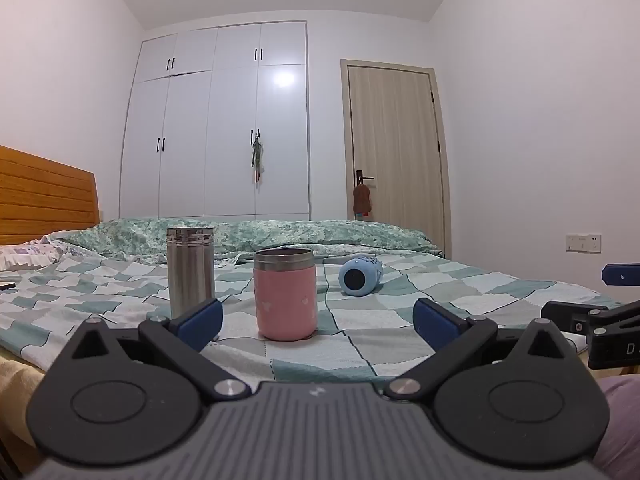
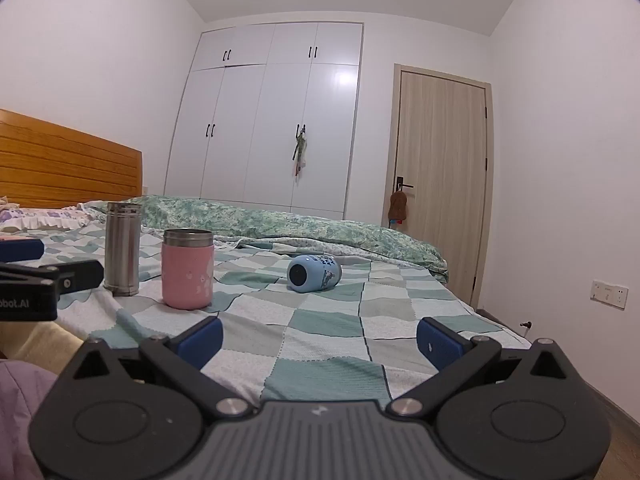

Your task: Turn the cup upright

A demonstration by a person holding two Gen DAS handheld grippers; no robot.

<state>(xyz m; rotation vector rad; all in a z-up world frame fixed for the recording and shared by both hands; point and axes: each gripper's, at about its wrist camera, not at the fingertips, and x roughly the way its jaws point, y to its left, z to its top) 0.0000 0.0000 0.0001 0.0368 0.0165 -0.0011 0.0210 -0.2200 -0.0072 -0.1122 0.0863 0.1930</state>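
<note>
A light blue cup (image 1: 360, 276) lies on its side on the checked bed cover, its round end facing me; it also shows in the right wrist view (image 2: 314, 274). A pink cup (image 1: 285, 294) stands upright near the front, also in the right wrist view (image 2: 187, 268). A steel cup (image 1: 190, 270) stands upright to its left, also in the right wrist view (image 2: 122, 248). My left gripper (image 1: 318, 322) is open and empty, low at the bed's near edge, short of the pink cup. My right gripper (image 2: 320, 340) is open and empty, well short of the blue cup.
The bed cover (image 2: 328, 332) spreads ahead, with a rumpled green quilt (image 2: 280, 220) along the far side. A wooden headboard (image 2: 60, 160) stands at left. A white wardrobe (image 1: 224, 128) and a door (image 1: 396, 140) are behind. The other gripper shows at each view's edge.
</note>
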